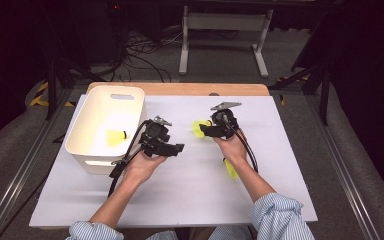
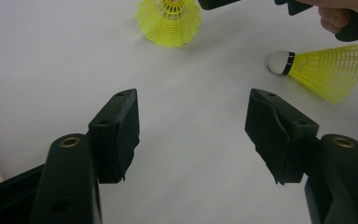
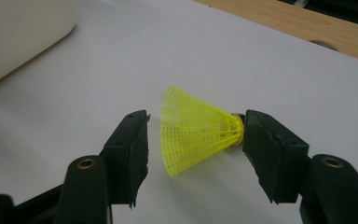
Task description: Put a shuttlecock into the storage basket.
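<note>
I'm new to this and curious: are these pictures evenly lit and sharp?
High view: white table bright, surroundings nearly black. Left gripper view: soft shadows under both shuttlecocks, jaws sharp. Right gripper view: the shuttlecock is crisp, the bin at the corner blurred.

obj: yellow plastic mesh-skirt shuttlecock (image 3: 193, 131) | pose: lay on its side on white tabletop, skirt flared twd one jaw, cork end touching the other | loc: mid-table, betw. right gripper's (image 3: 193, 140) jaws, well apart from 2nd yellow shuttlecock w/ white cork (image 2: 324, 70)
</note>
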`<state>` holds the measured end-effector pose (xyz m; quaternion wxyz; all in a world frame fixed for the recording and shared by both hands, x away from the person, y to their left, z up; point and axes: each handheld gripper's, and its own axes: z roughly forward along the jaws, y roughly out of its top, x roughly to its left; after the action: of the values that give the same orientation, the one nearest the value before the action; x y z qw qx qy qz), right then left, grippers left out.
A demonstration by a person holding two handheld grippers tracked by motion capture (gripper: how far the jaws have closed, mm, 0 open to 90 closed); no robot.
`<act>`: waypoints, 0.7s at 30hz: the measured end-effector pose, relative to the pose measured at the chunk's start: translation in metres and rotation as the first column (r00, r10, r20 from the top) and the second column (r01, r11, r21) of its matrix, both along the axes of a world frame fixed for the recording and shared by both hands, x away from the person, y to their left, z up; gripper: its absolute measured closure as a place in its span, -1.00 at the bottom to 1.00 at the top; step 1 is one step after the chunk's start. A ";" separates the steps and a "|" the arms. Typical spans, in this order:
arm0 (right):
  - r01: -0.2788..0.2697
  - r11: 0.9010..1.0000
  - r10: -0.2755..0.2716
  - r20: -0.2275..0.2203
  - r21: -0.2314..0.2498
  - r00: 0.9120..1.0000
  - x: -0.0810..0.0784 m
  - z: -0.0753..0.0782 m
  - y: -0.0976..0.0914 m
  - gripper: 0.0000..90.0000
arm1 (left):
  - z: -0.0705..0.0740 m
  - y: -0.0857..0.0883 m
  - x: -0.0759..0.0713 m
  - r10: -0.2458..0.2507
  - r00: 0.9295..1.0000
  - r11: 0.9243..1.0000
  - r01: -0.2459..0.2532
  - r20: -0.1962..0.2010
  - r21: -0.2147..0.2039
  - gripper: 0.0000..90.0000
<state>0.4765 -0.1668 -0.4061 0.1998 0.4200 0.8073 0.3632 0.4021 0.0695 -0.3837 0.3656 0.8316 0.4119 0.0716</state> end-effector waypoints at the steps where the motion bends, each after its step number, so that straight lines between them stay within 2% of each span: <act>1: 0.002 1.000 -0.002 0.000 -0.003 1.000 0.001 0.000 0.001 -0.06 | 0.000 0.000 0.000 0.003 1.000 1.000 -0.003 -0.001 -0.001 -0.20; 9: 0.012 0.999 -0.012 0.002 -0.050 1.000 0.009 -0.002 0.013 0.07 | -0.003 0.004 -0.001 0.007 1.000 1.000 -0.007 -0.004 -0.001 -0.20; 11: 0.016 0.997 -0.016 -0.008 -0.070 1.000 0.011 -0.005 0.015 0.11 | -0.004 0.004 -0.001 0.008 1.000 1.000 -0.008 -0.008 0.000 -0.21; 21: 0.028 0.993 -0.032 -0.035 -0.111 0.999 0.015 -0.012 0.015 0.39 | -0.006 0.002 -0.003 0.008 1.000 1.000 -0.008 -0.012 0.002 -0.21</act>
<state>0.4912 -0.1520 -0.4184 0.2132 0.4269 0.8233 0.3073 0.3996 0.0716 -0.3899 0.3619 0.8308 0.4172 0.0685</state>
